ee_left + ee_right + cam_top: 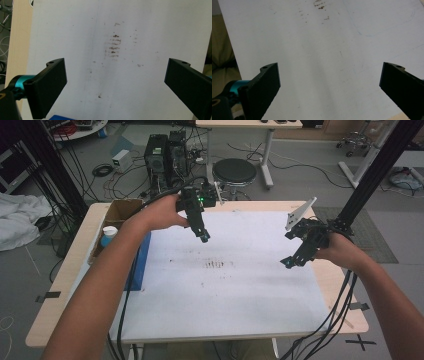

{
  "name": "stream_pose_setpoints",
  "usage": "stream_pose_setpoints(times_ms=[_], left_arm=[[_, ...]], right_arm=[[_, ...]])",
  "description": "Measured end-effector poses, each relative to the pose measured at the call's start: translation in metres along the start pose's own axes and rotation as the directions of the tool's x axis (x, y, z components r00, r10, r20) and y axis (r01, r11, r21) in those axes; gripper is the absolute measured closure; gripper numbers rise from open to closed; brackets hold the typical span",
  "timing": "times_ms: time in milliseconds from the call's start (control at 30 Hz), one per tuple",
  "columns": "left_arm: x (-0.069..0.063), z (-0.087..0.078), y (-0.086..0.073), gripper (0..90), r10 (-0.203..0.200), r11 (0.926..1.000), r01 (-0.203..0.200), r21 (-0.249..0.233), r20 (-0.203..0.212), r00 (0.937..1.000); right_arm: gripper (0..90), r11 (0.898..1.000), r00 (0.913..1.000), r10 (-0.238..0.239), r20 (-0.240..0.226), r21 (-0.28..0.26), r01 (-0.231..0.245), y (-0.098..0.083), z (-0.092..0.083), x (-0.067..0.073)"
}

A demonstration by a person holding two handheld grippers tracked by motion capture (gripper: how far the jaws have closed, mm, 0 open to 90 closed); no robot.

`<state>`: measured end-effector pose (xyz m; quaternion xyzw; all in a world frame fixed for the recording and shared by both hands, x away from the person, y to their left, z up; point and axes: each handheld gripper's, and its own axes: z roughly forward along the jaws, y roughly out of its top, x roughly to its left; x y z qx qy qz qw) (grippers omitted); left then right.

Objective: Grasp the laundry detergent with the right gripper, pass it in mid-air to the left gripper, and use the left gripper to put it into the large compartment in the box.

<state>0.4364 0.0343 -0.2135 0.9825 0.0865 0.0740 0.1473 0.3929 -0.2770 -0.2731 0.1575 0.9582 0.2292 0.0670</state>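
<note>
My left gripper [204, 238] hangs over the far left part of a white sheet [220, 290] that covers the table. In the left gripper view its jaws stand wide apart, and between them [116, 82] lies only the sheet with a patch of brown smudges [114, 46]. My right gripper [287, 262] hovers above the sheet's right side, held by a hand. In the right gripper view [329, 82] its jaws are spread wide over bare white sheet. The smudges [216, 264] sit mid-sheet between the two grippers.
A cardboard box [116, 215] with a blue-capped bottle [108, 236] stands at the table's left edge, beside a blue object [141, 262]. Cables [325, 330] trail off the front right. A stool [234, 171] and computer towers [165, 155] stand beyond the table.
</note>
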Motion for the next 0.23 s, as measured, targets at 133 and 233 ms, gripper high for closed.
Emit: stream_pose_setpoints(times_ms=[133,233], left_arm=[[-0.0001,-0.0016,-0.001,4.2,-0.004,1.0,0.004,-0.006,-0.004,1.0],[-0.0001,-0.0029,-0.0019,4.2,-0.004,1.0,0.004,-0.004,-0.007,1.0]], right_arm=[[2.2,1.0,1.0,-0.002,0.002,-0.001,0.002,0.0003,-0.0002,0.0008],[2.2,1.0,1.0,-0.002,0.002,-0.004,0.002,0.0002,-0.0008,0.0014]])
